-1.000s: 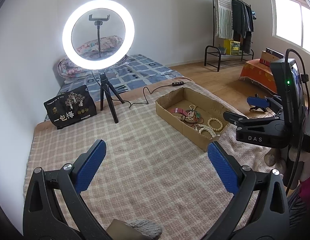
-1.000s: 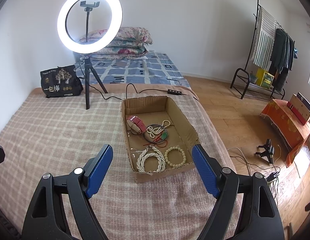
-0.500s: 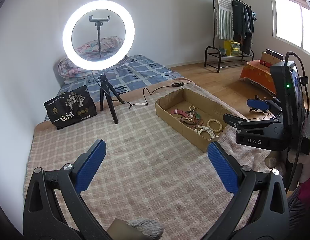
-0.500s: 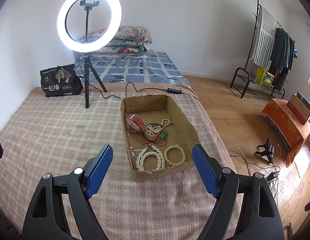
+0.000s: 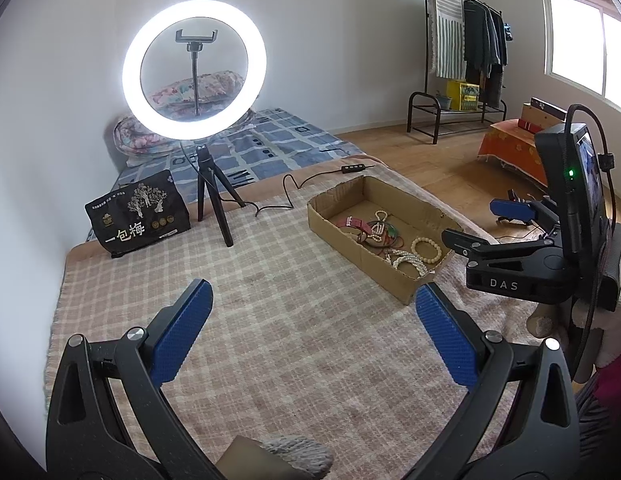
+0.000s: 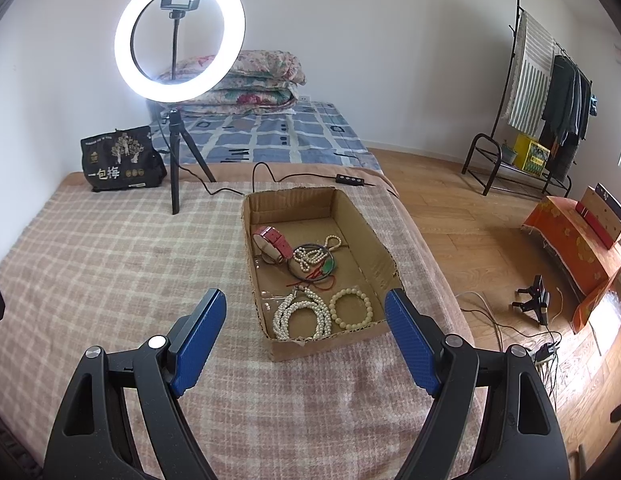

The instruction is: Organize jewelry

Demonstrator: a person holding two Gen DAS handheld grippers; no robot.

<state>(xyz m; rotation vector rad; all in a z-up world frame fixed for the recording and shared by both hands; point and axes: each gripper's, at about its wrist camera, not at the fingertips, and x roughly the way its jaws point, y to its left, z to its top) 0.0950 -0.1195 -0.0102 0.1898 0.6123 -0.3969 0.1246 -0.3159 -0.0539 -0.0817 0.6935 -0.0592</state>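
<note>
Nothing has moved since the earlier frames; both of your grippers sit where they were, and the jewelry lies as before; your left gripper [image 5: 312,314] hangs over the checked blanket [image 5: 270,320] with its jaws released and nothing between the blue pads; your right gripper [image 6: 304,322] hangs just short of the near end of the cardboard box [image 6: 380,240], its jaws likewise spread wide and bare; seen from your left wrist, the right gripper [image 5: 476,222] is at the right edge, close beside the box's near corner, one blue finger raised above the floor side.

You have the box lying on the blanket, its long side running away from you; inside it, at the near end, a long string of white beads [image 6: 300,314] is looped in a coil, and a cream bead bracelet [image 6: 350,308] lies just beside it on the right; farther in, a smaller string of pale beads [image 6: 314,254] rests on a dark bangle [image 6: 306,264] with a bit of green and red cord; a red watch strap [image 6: 276,240] sits against the left wall.

Beyond the box a lit ring light [image 6: 178,36] stands on its tripod on the blanket; a black bag [image 6: 118,158] sits near the wall at the left; a clothes rack [image 6: 542,80] stands well apart on the wooden floor.
</note>
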